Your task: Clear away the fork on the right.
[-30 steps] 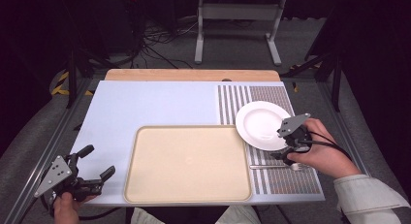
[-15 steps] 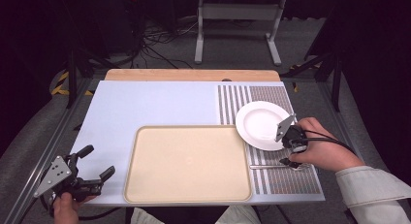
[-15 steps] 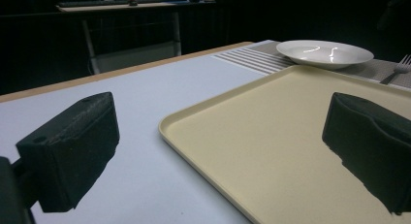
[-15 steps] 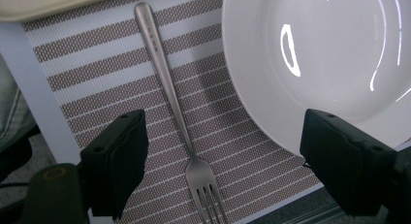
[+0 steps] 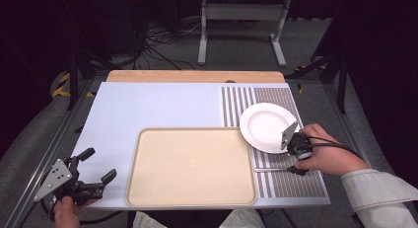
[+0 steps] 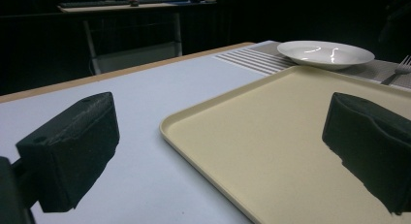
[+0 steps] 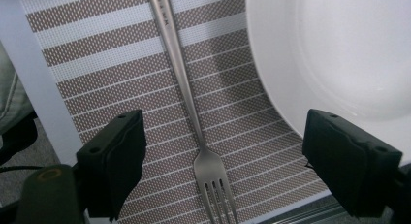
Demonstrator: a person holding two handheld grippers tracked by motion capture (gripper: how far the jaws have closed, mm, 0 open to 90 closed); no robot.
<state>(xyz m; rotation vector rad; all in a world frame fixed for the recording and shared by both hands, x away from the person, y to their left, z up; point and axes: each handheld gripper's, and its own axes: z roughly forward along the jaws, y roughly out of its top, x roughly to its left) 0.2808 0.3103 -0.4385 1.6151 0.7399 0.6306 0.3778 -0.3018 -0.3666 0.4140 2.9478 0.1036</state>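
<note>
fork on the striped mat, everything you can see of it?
The fork looks like plain silver metal: a long slim handle with faint stamped lettering, widening to a head with four tines. It lies flat on the striped woven placemat, beside the white plate and seemingly just clear of its rim. The right claw hangs over it, jaws open on either side, not touching it.

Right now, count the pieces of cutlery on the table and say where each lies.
1. A single fork lies on the striped placemat, just on the near side of the white plate, between the open jaws of the right tool. None seems hidden.
</note>
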